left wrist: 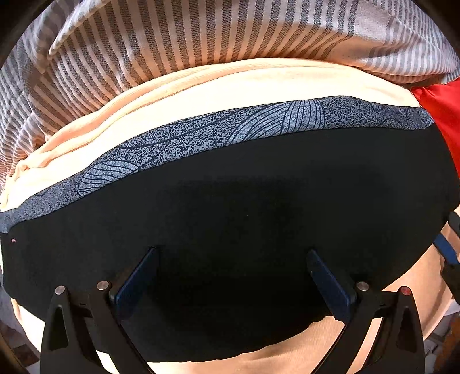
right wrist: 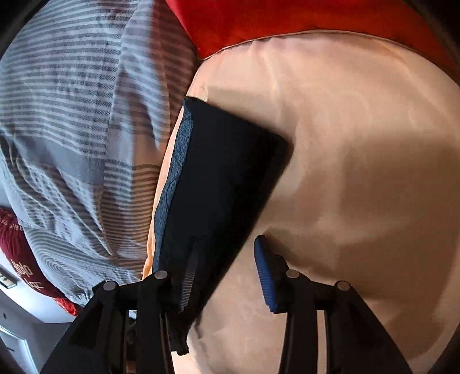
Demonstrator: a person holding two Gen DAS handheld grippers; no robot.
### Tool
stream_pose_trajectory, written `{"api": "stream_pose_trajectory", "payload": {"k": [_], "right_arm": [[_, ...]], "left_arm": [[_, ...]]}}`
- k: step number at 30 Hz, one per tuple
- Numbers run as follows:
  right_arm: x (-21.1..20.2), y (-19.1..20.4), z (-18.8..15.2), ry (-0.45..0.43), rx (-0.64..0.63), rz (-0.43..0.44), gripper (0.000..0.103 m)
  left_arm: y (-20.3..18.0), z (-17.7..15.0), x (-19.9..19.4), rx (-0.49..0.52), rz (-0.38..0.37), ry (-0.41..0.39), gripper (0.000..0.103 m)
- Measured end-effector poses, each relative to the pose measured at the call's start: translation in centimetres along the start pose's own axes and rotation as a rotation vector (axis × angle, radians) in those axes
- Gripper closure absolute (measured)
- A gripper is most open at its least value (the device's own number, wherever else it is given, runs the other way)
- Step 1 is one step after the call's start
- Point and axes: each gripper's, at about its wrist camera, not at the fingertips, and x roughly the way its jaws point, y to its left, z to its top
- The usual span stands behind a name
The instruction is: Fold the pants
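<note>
Left wrist view: the pants [left wrist: 244,207] lie flat on a peach sheet [left wrist: 201,86]. They are black, with a grey leafy band [left wrist: 218,132] along the far edge. They look folded into a neat block. The left gripper [left wrist: 233,283] points down at the black cloth. Its fingers [left wrist: 135,283] are spread wide, one on each side, and nothing is pinched between them. A striped blanket [left wrist: 129,43] is bunched up behind the sheet. A red pillow [left wrist: 442,115] peeks in at the right edge.

Right wrist view: the pants [right wrist: 218,178] look like a long dark strip on the sheet [right wrist: 359,172], with the band [right wrist: 175,178] on their left side. The right gripper [right wrist: 227,276] tilts down at the near end of the strip. Its fingers [right wrist: 267,279] are apart. The near corner of the cloth lies between them, but the blue pad on the right does not touch it. I cannot tell if the left finger touches the cloth, as it is all dark there. The blanket [right wrist: 72,115] is on the left and the pillow [right wrist: 287,20] is at the top.

I think the step now is letting go and tidying the fold. To do it well, keep both grippers wide, lift them straight up, and do not drag the cloth. If a corner sticks out, press it flat softly. Watch the near corner, as it could catch on a finger and spoil the fold.
</note>
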Motion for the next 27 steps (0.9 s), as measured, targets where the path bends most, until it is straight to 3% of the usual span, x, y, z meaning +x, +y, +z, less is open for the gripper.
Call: {"api": "stream_pose_trajectory", "payload": {"k": [10, 16, 17, 20, 23, 27], "right_arm": [[2.0, -0.5, 2.5, -0.048, 0.079, 0.227, 0.057], [5.1, 1.3, 4.1, 0.006, 0.087, 0.257, 0.056], [5.5, 1.8, 4.2, 0.028, 0.081, 0.239, 0.06], [5.5, 2.6, 4.2, 0.058, 0.056, 0.212, 0.087], [5.1, 3.1, 4.0, 0.072, 0.046, 0.226, 0.089], [4.4, 4.4, 3.7, 0.074, 0.02, 0.253, 0.089]], "left_arm": [[-0.8, 0.2, 0.2, 0.018, 0.018, -0.016, 0.0], [-1.3, 0.3, -0.6, 0.03, 0.044, -0.002, 0.0], [-1.5, 0.8, -1.1, 0.031, 0.052, -0.015, 0.0], [-1.4, 2.7, -3.4, -0.018, 0.039, -0.119, 0.0], [-1.2, 5.3, -3.5, -0.08, 0.035, -0.152, 0.0], [-1.1, 6.9, -0.1, -0.125, 0.074, -0.099, 0.0]]}}
